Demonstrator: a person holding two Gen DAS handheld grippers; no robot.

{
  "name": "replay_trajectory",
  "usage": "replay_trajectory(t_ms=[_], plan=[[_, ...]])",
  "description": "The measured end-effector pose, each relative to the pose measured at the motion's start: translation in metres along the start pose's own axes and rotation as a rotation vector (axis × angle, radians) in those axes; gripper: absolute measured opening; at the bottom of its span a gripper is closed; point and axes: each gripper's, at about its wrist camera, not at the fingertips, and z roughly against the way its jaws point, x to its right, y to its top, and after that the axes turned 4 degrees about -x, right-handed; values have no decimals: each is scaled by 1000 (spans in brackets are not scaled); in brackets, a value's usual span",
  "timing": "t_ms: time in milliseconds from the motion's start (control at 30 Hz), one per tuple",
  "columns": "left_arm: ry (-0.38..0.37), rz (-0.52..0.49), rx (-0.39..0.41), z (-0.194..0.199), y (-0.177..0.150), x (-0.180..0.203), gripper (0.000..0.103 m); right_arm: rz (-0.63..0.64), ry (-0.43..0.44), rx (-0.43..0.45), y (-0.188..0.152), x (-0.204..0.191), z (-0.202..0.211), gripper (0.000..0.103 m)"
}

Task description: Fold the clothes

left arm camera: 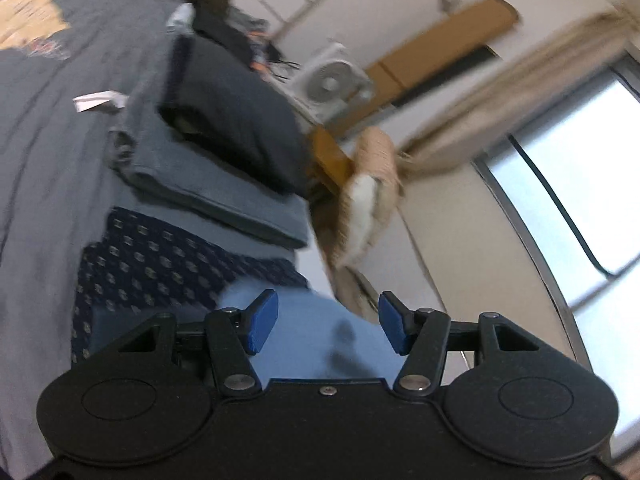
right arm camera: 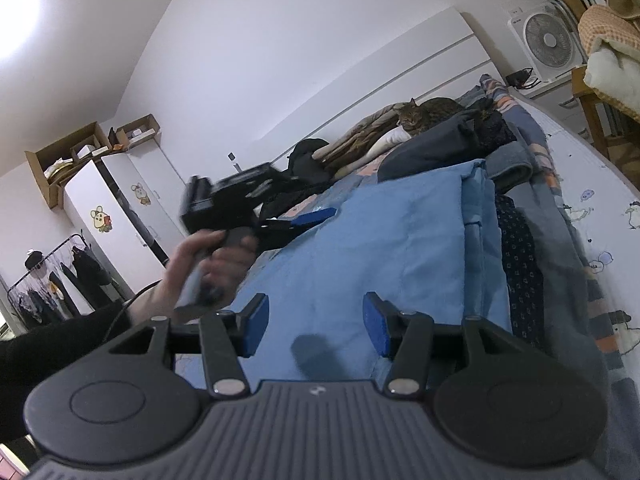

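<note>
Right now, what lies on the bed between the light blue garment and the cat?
In the right wrist view, folded dark navy clothes lie between the light blue garment and the cat.

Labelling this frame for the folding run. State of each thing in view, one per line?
left gripper: open, nothing between its pads, over the cloth
right gripper: open, empty
light blue garment: spread flat on the bed, one edge folded over
patterned navy garment: lying under the light blue one
grey and dark clothes: folded, stacked
cat: lying on the bedding
fan: cannot tell if running
</note>
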Motion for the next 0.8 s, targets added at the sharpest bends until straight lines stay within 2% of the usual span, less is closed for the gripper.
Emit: replay_trajectory(t_ms=[67, 167, 300, 433, 533, 600, 667, 767, 800], plan=[[50, 15, 13, -6, 2, -5, 55, 1, 1, -1, 0, 0, 0, 51], [46, 1, 71, 10, 1, 0, 55, -7, 5, -2, 0, 0, 1, 51], [-33, -38, 120, 49, -7, 24, 56, -63, 16, -8, 5, 1, 4, 51], [-118, -131, 114, 73, -28, 65, 64, -48, -5, 2, 10, -6, 10, 52], [-157, -189, 115, 78, -48, 92, 64, -31, -25, 6, 12, -7, 12, 52], [-216, -181, 54, 68, -60, 102, 65, -29, -28, 11, 12, -7, 13, 52], [-237, -215, -10, 53, -76, 113, 65, -29, -24, 3, 12, -6, 12, 52], [-227, -228, -146, 14, -90, 117, 65, -25, -32, -15, 9, -2, 8, 52], [-197, -215, -183, 1, -91, 113, 65, -24, -31, -18, 8, -1, 7, 52]])
